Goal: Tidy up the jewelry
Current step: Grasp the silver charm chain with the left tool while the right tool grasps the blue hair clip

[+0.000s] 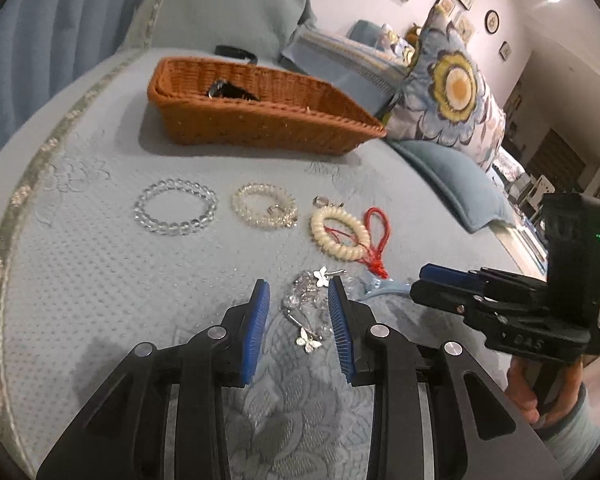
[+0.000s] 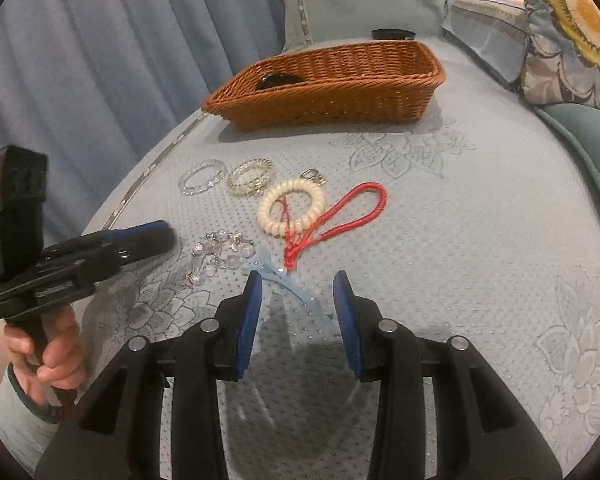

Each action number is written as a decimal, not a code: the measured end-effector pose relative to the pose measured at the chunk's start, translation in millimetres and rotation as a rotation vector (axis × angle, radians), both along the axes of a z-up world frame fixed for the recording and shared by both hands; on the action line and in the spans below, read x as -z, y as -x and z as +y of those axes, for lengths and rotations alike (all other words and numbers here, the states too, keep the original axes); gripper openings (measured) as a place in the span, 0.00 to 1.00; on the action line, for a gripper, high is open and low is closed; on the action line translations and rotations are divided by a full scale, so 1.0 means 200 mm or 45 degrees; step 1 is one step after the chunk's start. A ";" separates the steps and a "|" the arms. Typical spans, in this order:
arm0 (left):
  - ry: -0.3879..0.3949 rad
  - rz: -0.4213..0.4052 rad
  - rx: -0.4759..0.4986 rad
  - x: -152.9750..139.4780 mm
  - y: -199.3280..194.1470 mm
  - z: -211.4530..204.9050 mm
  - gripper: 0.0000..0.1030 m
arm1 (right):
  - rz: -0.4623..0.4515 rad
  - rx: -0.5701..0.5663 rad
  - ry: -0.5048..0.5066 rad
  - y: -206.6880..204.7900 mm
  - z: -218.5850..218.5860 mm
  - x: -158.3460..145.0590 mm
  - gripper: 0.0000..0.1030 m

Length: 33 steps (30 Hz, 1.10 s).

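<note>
Quilted bedspread bears woven basket, beaded bracelets.

Left wrist view: rides low behind the left gripper, close over the blue bedspread, facing up the bed toward the wicker basket and the pillows.
Right wrist view: sits just behind the right gripper, equally close to the bedspread, looking up the bed toward the basket and the curtain.
Shared ground: both take in the basket, the row of bracelets and the red cord.
Cross-sighting: each view catches the other gripper — right one at, left one at.
</note>
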<state>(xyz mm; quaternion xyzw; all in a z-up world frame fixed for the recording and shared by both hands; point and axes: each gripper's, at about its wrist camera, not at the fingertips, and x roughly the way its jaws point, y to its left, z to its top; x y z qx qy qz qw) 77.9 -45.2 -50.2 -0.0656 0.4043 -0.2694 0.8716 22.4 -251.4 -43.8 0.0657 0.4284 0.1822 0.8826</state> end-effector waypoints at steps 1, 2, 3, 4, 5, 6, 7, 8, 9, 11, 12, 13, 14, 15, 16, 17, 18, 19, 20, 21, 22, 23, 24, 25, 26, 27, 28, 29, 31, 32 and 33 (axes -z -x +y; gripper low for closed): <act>-0.017 -0.001 0.003 0.01 -0.01 -0.02 0.28 | -0.001 0.000 0.023 0.00 0.01 0.01 0.33; -0.032 -0.003 0.004 0.02 -0.01 -0.03 0.28 | 0.002 -0.002 0.032 0.00 0.01 0.02 0.33; -0.057 -0.005 0.006 0.03 -0.01 -0.06 0.28 | 0.009 -0.008 0.039 -0.01 0.02 0.03 0.33; -0.087 -0.005 0.006 0.04 -0.01 -0.07 0.28 | 0.013 -0.011 0.049 -0.01 0.03 0.03 0.33; -0.110 -0.002 0.003 0.05 -0.01 -0.08 0.28 | 0.016 -0.012 0.073 -0.01 0.05 0.04 0.33; -0.140 0.002 0.000 0.06 -0.01 -0.09 0.28 | 0.013 -0.015 0.097 -0.01 0.06 0.04 0.33; -0.160 -0.003 0.000 0.07 -0.01 -0.10 0.28 | 0.006 -0.022 0.115 0.00 0.07 0.04 0.33; -0.178 -0.012 -0.003 0.06 0.00 -0.10 0.26 | 0.000 -0.035 0.130 0.01 0.09 0.04 0.31; -0.202 -0.018 -0.011 0.06 0.00 -0.11 0.23 | 0.000 -0.049 0.133 0.01 0.10 0.04 0.25; -0.249 -0.027 -0.031 0.06 0.00 -0.11 0.08 | 0.004 -0.080 0.146 0.03 0.13 0.04 0.21; -0.228 -0.013 -0.039 0.06 -0.01 -0.09 0.08 | 0.004 -0.091 0.149 0.04 0.14 0.04 0.21; -0.206 -0.003 -0.045 0.06 -0.01 -0.07 0.08 | 0.001 -0.106 0.155 0.05 0.15 0.04 0.21; -0.193 0.002 -0.059 0.05 -0.01 -0.04 0.08 | -0.002 -0.126 0.153 0.06 0.16 0.04 0.21; -0.202 -0.002 -0.078 0.05 -0.01 -0.02 0.08 | -0.004 -0.140 0.150 0.07 0.17 0.04 0.21; -0.207 -0.003 -0.088 0.04 0.00 0.00 0.08 | -0.007 -0.153 0.150 0.08 0.18 0.04 0.21; -0.197 0.006 -0.090 0.04 0.00 0.02 0.08 | -0.010 -0.155 0.162 0.08 0.19 0.04 0.21; -0.191 0.011 -0.091 0.04 0.01 0.03 0.08 | -0.014 -0.153 0.174 0.08 0.20 0.04 0.21; -0.186 0.014 -0.091 0.03 0.01 0.04 0.08 | -0.017 -0.149 0.191 0.08 0.21 0.04 0.21; -0.183 0.014 -0.087 0.03 0.02 0.05 0.08 | -0.023 -0.142 0.200 0.08 0.21 0.05 0.21; -0.177 0.016 -0.076 0.03 0.02 0.05 0.08 | -0.026 -0.138 0.200 0.08 0.21 0.05 0.21; -0.174 0.016 -0.068 0.02 0.02 0.06 0.09 | -0.024 -0.136 0.195 0.08 0.21 0.05 0.21; -0.173 0.009 -0.067 0.02 0.03 0.06 0.13 | -0.024 -0.134 0.190 0.07 0.21 0.05 0.21; -0.174 0.002 -0.064 0.01 0.04 0.06 0.17 | -0.026 -0.128 0.194 0.07 0.21 0.05 0.22; -0.179 -0.010 -0.064 0.01 0.04 0.06 0.26 | -0.029 -0.124 0.201 0.07 0.21 0.05 0.22; -0.190 -0.018 -0.066 0.01 0.04 0.05 0.30 | -0.034 -0.122 0.210 0.07 0.22 0.05 0.21; -0.207 -0.026 -0.065 0.01 0.05 0.05 0.30 | -0.037 -0.119 0.216 0.06 0.22 0.05 0.22; -0.218 -0.029 -0.059 0.01 0.04 0.04 0.30 | -0.041 -0.118 0.221 0.06 0.22 0.05 0.21; -0.231 -0.030 -0.054 0.02 0.04 0.03 0.30 | -0.045 -0.115 0.226 0.06 0.23 0.05 0.21; -0.267 -0.031 -0.060 0.03 0.03 0.01 0.30 | -0.054 -0.107 0.245 0.05 0.25 0.06 0.21; -0.291 -0.033 -0.061 0.05 0.02 -0.01 0.30 | -0.060 -0.101 0.262 0.05 0.26 0.06 0.21; -0.321 -0.043 -0.061 0.06 0.01 -0.03 0.30 | -0.062 -0.098 0.273 0.05 0.27 0.06 0.21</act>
